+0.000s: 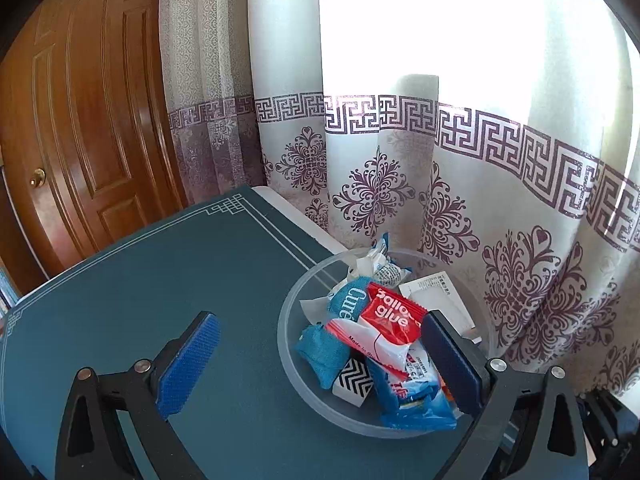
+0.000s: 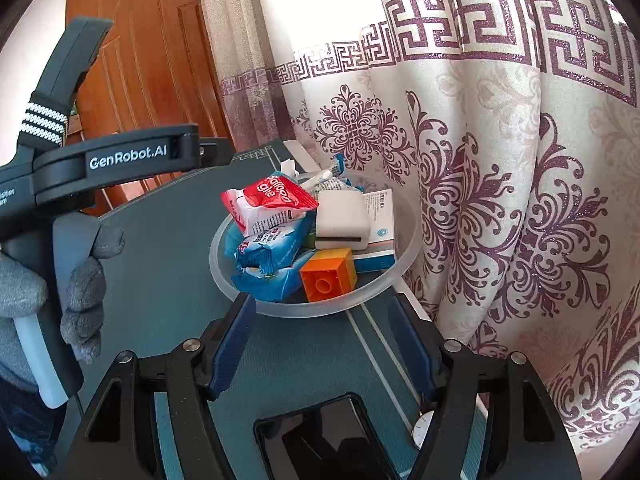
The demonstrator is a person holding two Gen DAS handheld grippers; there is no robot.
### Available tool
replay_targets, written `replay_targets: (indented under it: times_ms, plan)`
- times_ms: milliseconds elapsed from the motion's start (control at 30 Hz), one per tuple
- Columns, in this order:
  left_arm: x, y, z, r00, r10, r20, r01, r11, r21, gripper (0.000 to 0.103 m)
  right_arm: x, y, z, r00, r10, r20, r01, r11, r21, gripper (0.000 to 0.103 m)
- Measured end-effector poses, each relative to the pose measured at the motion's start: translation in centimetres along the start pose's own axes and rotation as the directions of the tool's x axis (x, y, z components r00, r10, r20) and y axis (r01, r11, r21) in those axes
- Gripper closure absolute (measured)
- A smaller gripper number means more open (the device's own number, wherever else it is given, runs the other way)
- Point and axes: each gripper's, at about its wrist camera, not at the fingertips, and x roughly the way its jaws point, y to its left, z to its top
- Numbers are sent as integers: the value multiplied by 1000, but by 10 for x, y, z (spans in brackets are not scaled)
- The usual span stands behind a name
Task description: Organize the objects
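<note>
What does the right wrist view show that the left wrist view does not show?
Only the right wrist view shows an orange toy brick and a white block in the bowl, a black phone and a watch on the table near the camera, and the gloved left hand holding its tool.

Only the left wrist view shows two blue pouches and a zigzag-patterned box in the bowl, plus the door knob.

Both show the clear bowl, the red glue packet, the blue wrappers, the green table, door and curtain. Both claws are open.
</note>
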Motion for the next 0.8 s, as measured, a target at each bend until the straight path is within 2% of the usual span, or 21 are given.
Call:
replay_targets:
  times_ms: [100, 333, 567, 800]
  plan:
    - [-8, 1, -11, 999, 36, -4, -36, 999, 17, 1, -1, -1, 0, 1000, -16, 2, 16, 1000, 8, 22]
    - [-30, 16, -32, 995, 102, 11, -102, 995, -10, 1, -5, -3, -1, 998, -57, -5, 57, 998, -9, 8]
    - [-48, 23, -45, 995, 100, -2, -100, 993, -65, 0, -5, 3, -1, 997, -73, -24, 72, 996, -49, 5]
    - [-60, 15, -52, 994, 113, -4, -113, 992, -54, 0, -5, 11, -3, 996, -82, -39, 79, 994, -78, 4]
